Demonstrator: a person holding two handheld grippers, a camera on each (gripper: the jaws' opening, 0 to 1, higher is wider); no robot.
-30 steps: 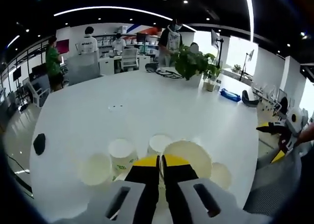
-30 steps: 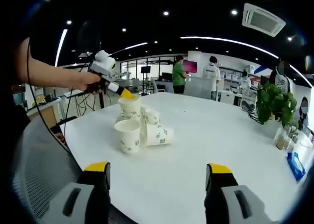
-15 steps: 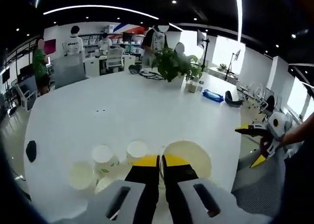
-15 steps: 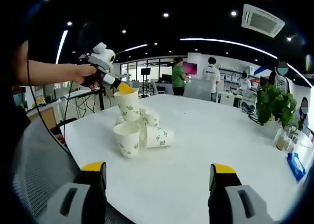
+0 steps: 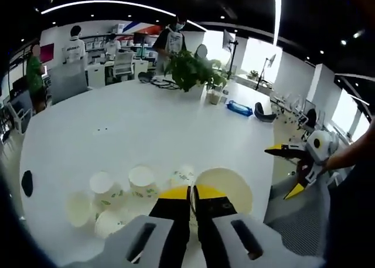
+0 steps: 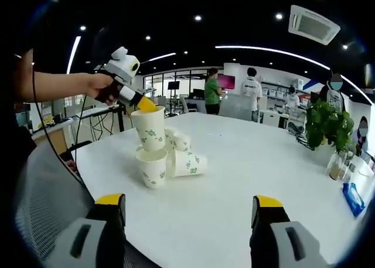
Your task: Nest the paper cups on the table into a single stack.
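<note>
Above the cup cluster near the table (image 6: 246, 180) edge, we see the left gripper (image 6: 140, 104) w/ its yellow-tipped jaws pinched on the rim of a held cup (image 6: 149, 129), white paper w/ small green print, hanging over an upright cup (image 6: 151, 167). Just beside it lie a tipped cup (image 6: 188, 163) on its side & more cups behind; in the left gripper view the held cup's open mouth (image 5: 224, 190) sits right at the jaws. Right gripper (image 6: 188, 212) has its jaws spread wide, nothing between them, low over the near table edge.
</note>
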